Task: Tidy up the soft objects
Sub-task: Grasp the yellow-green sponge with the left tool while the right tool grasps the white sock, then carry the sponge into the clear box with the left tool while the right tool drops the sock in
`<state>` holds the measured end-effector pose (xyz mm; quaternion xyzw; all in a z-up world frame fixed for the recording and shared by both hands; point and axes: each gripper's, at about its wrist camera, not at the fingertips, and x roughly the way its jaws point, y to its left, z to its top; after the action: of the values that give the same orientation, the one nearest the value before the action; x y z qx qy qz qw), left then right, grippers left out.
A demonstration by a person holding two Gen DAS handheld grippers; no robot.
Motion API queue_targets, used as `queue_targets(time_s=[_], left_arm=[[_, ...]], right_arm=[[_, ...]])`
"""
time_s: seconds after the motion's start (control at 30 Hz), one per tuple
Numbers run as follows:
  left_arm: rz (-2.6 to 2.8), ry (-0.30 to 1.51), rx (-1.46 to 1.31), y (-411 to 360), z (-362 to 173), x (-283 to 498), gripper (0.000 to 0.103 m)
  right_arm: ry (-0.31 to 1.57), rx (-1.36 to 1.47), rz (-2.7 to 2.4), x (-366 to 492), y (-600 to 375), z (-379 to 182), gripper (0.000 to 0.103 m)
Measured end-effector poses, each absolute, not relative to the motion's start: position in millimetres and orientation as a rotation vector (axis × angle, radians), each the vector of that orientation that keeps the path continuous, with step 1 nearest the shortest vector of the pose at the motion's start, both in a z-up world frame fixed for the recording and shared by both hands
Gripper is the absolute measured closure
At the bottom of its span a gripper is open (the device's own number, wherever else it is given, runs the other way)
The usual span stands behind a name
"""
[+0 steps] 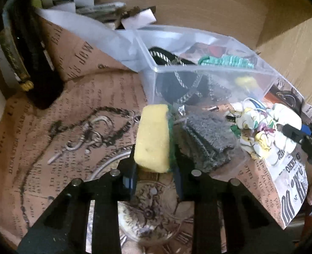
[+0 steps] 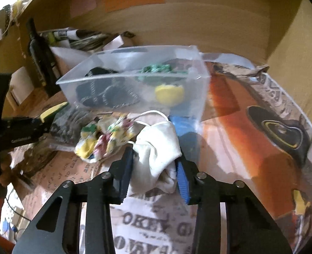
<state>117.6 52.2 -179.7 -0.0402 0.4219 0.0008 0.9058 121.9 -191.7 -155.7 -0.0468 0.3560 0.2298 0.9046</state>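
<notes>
Left wrist view: the left gripper (image 1: 153, 158) clamps a yellow sponge (image 1: 152, 136) at frame centre, just below the clear bin (image 1: 209, 69). Right wrist view: the right gripper (image 2: 156, 169) pinches a white cloth (image 2: 158, 148) at centre, with a floral cloth (image 2: 105, 139) beside it on its left.

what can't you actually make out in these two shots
- Sponge, left wrist view: its lower end is hidden between the left tongs.
- White cloth, right wrist view: its bottom folds sit behind the right tongs, so its full shape is unclear.
- Clear box, both views: the cloudy wall blurs the dark, green and yellow items inside; what they are is uncertain.
- Grey pad, left wrist view: partly covered by the sponge.
</notes>
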Motion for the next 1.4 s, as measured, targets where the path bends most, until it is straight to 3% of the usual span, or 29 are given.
queue_targets(time_s=[0.57, 0.9, 1.4], left_arm=[[-0.002, 0.609, -0.119, 57, -88, 98, 0.074], [-0.006, 0.542, -0.107, 50, -62, 117, 0.074], [-0.014, 0.64, -0.127, 41, -80, 183, 0.074]], right_arm=[[0.446, -0.037, 0.447, 121, -211, -76, 0.068], [0.285, -0.039, 0.507, 132, -191, -35, 0.068], [0.409, -0.078, 0.588, 178, -132, -62, 0.068]])
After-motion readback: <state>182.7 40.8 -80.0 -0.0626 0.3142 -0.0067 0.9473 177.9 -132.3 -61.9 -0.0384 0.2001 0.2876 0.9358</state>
